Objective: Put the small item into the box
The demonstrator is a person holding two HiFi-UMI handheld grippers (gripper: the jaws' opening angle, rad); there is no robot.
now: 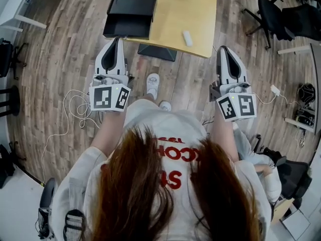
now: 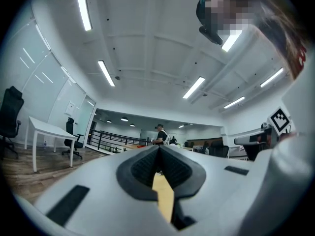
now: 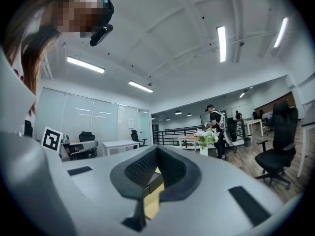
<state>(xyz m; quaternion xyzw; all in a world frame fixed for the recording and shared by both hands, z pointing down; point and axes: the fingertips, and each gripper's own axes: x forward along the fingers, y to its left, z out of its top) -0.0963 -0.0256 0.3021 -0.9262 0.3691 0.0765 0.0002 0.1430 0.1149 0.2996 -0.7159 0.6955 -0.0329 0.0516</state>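
Observation:
A small white item [image 1: 187, 38] lies on the light wooden table [image 1: 195, 14], toward its near right corner. The black box [image 1: 129, 15] stands open at the table's left edge, its lid flat behind it. Both grippers are held level in front of the person, short of the table's near edge. My left gripper [image 1: 119, 40] points at the box side, and its jaws are shut with nothing in them [image 2: 158, 149]. My right gripper [image 1: 222, 49] is to the right of the table corner, shut and empty too [image 3: 157, 151]. Between each pair of jaws only a sliver of the table [image 2: 165, 198] shows.
A flat black object [image 1: 157, 52] lies on the wood floor under the table's near edge. Black office chairs [image 1: 271, 14] stand at the right and a white desk [image 1: 20, 6] at the far left. Cables [image 1: 75, 109] trail on the floor. A person with a backpack [image 3: 215, 127] stands far off.

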